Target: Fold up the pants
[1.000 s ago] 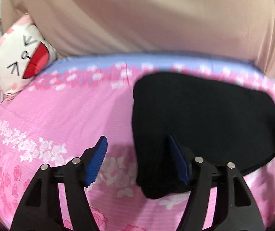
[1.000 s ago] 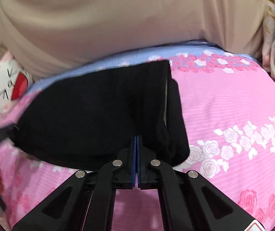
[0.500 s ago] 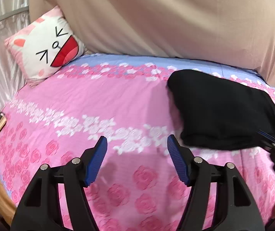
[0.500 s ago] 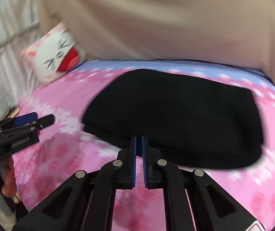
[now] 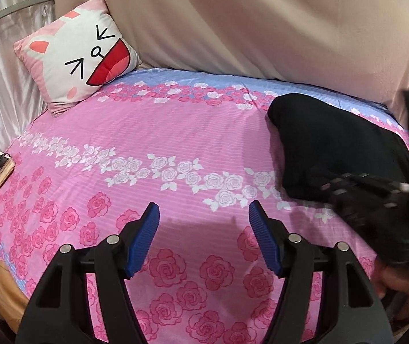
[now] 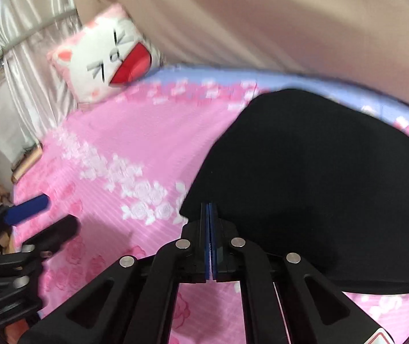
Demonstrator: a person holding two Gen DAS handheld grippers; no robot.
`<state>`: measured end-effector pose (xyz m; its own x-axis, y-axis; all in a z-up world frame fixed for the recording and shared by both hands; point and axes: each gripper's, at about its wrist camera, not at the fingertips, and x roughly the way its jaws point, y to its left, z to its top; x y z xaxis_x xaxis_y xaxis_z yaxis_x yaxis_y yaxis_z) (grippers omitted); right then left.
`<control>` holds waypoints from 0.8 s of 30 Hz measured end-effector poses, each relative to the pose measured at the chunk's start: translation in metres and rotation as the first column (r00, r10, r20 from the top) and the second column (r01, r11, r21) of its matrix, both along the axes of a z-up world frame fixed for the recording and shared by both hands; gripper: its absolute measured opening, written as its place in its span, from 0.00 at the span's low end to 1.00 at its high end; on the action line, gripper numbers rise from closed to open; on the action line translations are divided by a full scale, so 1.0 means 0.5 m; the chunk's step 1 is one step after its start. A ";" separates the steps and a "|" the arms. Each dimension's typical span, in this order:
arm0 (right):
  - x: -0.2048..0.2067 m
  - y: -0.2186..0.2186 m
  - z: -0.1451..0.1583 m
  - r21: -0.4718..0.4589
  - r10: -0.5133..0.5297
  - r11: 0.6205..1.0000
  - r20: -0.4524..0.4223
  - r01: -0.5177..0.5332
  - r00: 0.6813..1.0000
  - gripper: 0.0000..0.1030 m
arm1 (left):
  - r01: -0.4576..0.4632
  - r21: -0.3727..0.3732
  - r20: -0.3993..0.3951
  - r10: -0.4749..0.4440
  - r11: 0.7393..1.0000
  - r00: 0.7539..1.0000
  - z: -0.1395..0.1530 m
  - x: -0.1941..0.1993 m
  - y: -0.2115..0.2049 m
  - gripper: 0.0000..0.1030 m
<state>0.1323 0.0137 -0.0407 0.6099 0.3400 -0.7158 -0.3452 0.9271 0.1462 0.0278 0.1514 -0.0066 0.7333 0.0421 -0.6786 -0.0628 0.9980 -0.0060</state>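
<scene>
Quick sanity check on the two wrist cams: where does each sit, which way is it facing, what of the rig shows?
Left wrist: sits behind the open left gripper, looks across the pink floral bed toward the cat pillow and beige curtain; the right gripper and the person's hand intrude at right.
Right wrist: sits behind the shut right gripper, tips at the edge of the folded black pants; the left gripper shows at left.
Shared: bed, pillow, curtain, pants.
</scene>
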 end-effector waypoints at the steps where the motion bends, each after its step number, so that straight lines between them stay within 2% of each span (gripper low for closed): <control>1: 0.007 0.008 -0.014 -0.027 0.002 1.000 -0.004 -0.002 1.000 0.04 | 0.004 -0.003 -0.001 -0.004 1.000 1.000 0.000 0.001 -0.004 0.61; 3: -0.005 -0.001 -0.001 -0.011 -0.008 1.000 0.006 0.008 1.000 0.04 | 0.025 -0.006 0.000 -0.025 1.000 1.000 0.005 -0.005 -0.018 0.61; 5: -0.041 -0.031 0.033 0.018 -0.040 0.999 0.058 0.039 0.997 0.04 | 0.041 0.002 0.011 -0.041 0.999 0.999 0.013 -0.015 -0.032 0.62; 6: -0.074 -0.063 0.059 0.025 -0.080 0.997 0.110 0.077 0.991 0.04 | 0.047 0.001 0.018 -0.047 0.999 0.999 0.017 -0.020 -0.040 0.64; 9: -0.155 -0.152 0.106 0.053 -0.196 0.981 0.181 0.189 0.964 0.04 | 0.077 -0.007 0.033 -0.077 0.997 0.996 0.026 -0.036 -0.068 0.67; 11: -0.200 -0.208 0.120 0.047 -0.277 0.961 0.207 0.274 0.938 0.04 | 0.111 -0.013 0.040 -0.110 0.994 0.993 0.030 -0.047 -0.099 0.68; 14: -0.285 -0.310 0.122 0.016 -0.419 0.904 0.239 0.428 0.876 0.06 | 0.160 -0.003 0.047 -0.160 0.987 0.986 0.029 -0.064 -0.153 0.73; 15: -0.302 -0.330 0.120 0.016 -0.445 0.891 0.233 0.454 0.864 0.06 | 0.169 0.000 0.048 -0.169 0.986 0.985 0.027 -0.068 -0.166 0.79; 18: -0.358 -0.391 0.095 0.022 -0.518 0.851 0.198 0.525 0.832 0.06 | 0.192 0.012 0.027 -0.192 0.981 0.981 0.006 -0.075 -0.217 0.80; 22: -0.363 -0.414 0.079 0.000 -0.528 0.842 0.202 0.539 0.825 0.06 | 0.207 0.016 0.001 -0.208 0.978 0.978 -0.012 -0.067 -0.260 0.80; 24: -0.330 -0.414 0.090 0.027 -0.506 0.859 0.208 0.512 0.837 0.07 | 0.196 0.029 0.008 -0.196 0.980 0.981 -0.007 -0.045 -0.273 0.80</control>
